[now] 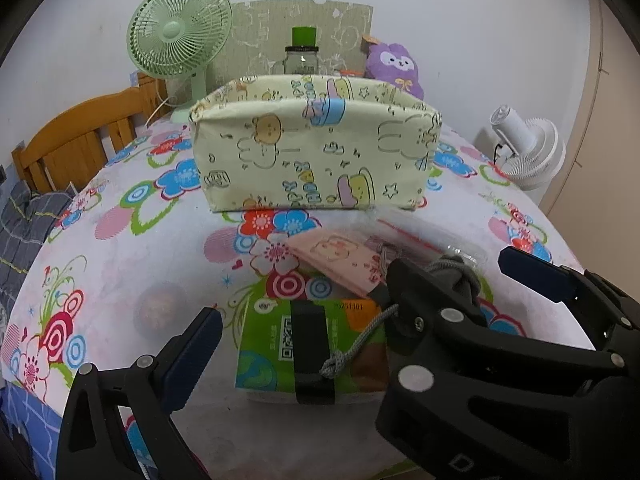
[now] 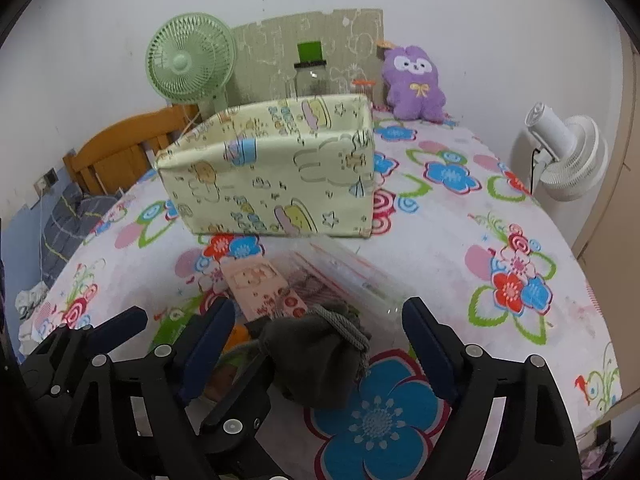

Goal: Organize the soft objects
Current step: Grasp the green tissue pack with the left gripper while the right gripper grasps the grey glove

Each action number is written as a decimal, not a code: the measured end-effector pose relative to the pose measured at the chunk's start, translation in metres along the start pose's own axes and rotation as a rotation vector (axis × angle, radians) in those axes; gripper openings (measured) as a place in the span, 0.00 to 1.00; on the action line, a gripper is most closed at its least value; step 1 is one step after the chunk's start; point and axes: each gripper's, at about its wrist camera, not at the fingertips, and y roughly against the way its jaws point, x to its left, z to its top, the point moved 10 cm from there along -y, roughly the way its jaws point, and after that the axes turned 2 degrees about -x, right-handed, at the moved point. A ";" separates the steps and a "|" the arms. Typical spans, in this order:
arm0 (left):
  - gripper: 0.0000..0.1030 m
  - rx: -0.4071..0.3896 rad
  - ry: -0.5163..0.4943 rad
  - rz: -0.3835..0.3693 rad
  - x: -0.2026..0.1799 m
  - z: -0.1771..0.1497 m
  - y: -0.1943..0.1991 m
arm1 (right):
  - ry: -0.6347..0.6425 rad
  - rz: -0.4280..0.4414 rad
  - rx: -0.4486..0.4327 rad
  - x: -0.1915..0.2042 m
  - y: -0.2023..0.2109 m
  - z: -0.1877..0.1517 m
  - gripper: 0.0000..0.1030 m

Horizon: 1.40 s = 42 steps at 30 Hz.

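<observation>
1. pouch (image 2: pixel 316 360), dark grey with a drawstring, lies near the front edge of the table (image 2: pixel 440 248), between your right gripper's (image 2: pixel 320 344) spread fingers; no pad touches it.
2. tissue pack (image 1: pixel 312 344), green, sits just left of the pouch at the front edge; your left gripper (image 1: pixel 356 292) is wide open around it, and one finger (image 1: pixel 192 356) stands left of the pack, not touching.
3. in the left wrist view your right gripper's (image 1: pixel 452 280) other finger crosses in front of the pack's right side, so you cannot tell whether pack and pouch touch.
4. a pink packet (image 2: pixel 264 288) lies just behind the pack and pouch, toward the middle of the table, with a clear plastic bag (image 2: pixel 352 276) beside it on the right.
5. the bin (image 2: pixel 272 172), pale yellow fabric with cartoon prints, stands upright at the middle of the table, behind the packet; its inside is not visible to you.
6. along the back edge you have a green fan (image 2: pixel 190 64) at the left, a jar (image 2: pixel 310 76) in the middle, and a purple plush (image 2: pixel 414 84) toward the right.
7. a white fan (image 2: pixel 568 160) stands off the table's right edge.
</observation>
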 end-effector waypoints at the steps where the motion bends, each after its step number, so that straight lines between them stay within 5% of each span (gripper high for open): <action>1: 0.99 0.004 -0.002 0.000 -0.001 -0.001 -0.001 | -0.001 -0.001 0.007 0.000 -0.002 -0.002 0.84; 16: 0.99 0.037 -0.002 0.013 0.001 -0.010 -0.011 | -0.053 -0.018 0.068 -0.010 -0.015 -0.019 0.57; 24: 0.93 0.044 0.019 0.012 0.003 -0.010 -0.013 | -0.071 -0.055 0.013 -0.017 -0.003 -0.008 0.56; 31: 0.72 0.050 0.015 0.021 0.006 -0.012 -0.016 | -0.056 -0.060 0.028 -0.010 -0.008 -0.010 0.56; 42: 0.70 0.026 0.041 0.004 0.012 -0.005 -0.007 | -0.034 -0.059 0.022 0.002 -0.007 -0.008 0.56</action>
